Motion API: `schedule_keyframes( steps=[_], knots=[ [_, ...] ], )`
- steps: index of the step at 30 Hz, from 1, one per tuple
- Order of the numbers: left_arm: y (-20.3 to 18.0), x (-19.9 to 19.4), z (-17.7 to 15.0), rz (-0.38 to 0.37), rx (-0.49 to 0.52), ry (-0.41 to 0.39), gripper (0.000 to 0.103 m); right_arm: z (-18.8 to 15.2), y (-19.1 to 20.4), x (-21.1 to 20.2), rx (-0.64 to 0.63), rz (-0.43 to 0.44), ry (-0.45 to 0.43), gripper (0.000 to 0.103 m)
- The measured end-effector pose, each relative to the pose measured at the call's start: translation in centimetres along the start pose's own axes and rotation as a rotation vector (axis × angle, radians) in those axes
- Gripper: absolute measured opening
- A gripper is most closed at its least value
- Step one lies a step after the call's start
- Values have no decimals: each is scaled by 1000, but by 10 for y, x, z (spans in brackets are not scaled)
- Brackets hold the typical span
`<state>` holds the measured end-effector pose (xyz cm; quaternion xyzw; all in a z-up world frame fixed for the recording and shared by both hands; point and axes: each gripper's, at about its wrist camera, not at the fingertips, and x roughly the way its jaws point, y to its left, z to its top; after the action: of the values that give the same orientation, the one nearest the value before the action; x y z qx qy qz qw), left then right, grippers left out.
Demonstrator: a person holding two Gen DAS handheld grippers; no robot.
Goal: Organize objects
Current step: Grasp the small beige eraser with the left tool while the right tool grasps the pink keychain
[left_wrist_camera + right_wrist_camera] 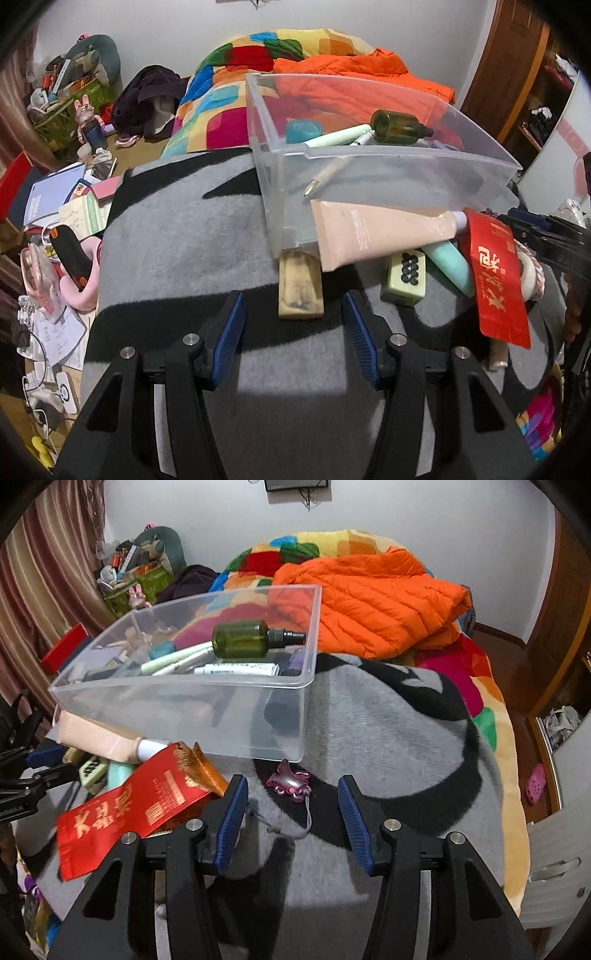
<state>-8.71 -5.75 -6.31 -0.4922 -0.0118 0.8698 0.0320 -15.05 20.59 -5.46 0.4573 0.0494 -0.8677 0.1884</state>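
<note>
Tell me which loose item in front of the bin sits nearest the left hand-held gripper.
The tan block, lined up just beyond the open left hand-held gripper. The mahjong tile, pink tube and red packet lie farther right.

orange jacket [373,602] on patchwork quilt [229,88]

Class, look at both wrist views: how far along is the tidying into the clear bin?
Done: the green bottle and pens lie in the clear bin. In hand: nothing; both tongs, left and right, are open. Left: the beige block, pink tube, red packet and pink charm.
</note>
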Motion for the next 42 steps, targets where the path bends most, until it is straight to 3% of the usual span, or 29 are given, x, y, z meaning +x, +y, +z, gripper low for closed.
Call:
schedule_keyframes(
  steps=[3, 5, 10, 11, 19, 22, 23, 26, 27, 32, 34, 36, 42],
  knots=[
    [-4, 3, 1, 10, 9, -6, 55, 2, -1, 5, 12, 16, 13, 20],
    [-4, 3, 2, 14, 12, -15, 49, 1, -2, 5, 16, 22, 11, 17],
    [4, 2, 1, -3, -27, -29, 25, -2, -3, 0, 22, 20, -3, 9],
    [6, 1, 1, -7, -36, -32, 24, -4, -4, -2, 27, 22, -9, 9],
    [9, -13, -15, -3, -69, -57, 24, -8, -8, -28, 43, 19, -70, 8],
    [9, -20, -19, -6, -80, -66, 24, -6, -5, -29, 9, 21, -51, 8],
    [10, -23, -21, -10, -85, -69, 23, -5, -3, -25, -1, 24, -25, 12],
    [10, -33, -25, -17, -95, -85, 23, -3, -1, -16, -10, 6, -14, 38],
    [10, -37, -25, -18, -96, -92, 23, -2, -1, -13, -10, -9, -26, 40],
    [9, -58, -23, -24, -106, -138, 23, 5, -4, 6, 9, 19, 5, 40],
    [7, -66, -20, -27, -104, -158, 23, 6, -7, 9, 21, 46, 14, 36],
    [5, -74, -16, -30, -99, -180, 23, 5, -10, 12, 30, 80, 28, 24],
    [1, -93, -1, -60, -90, -240, 23, 0, -11, 12, 29, 89, 32, 21]
  ],
)
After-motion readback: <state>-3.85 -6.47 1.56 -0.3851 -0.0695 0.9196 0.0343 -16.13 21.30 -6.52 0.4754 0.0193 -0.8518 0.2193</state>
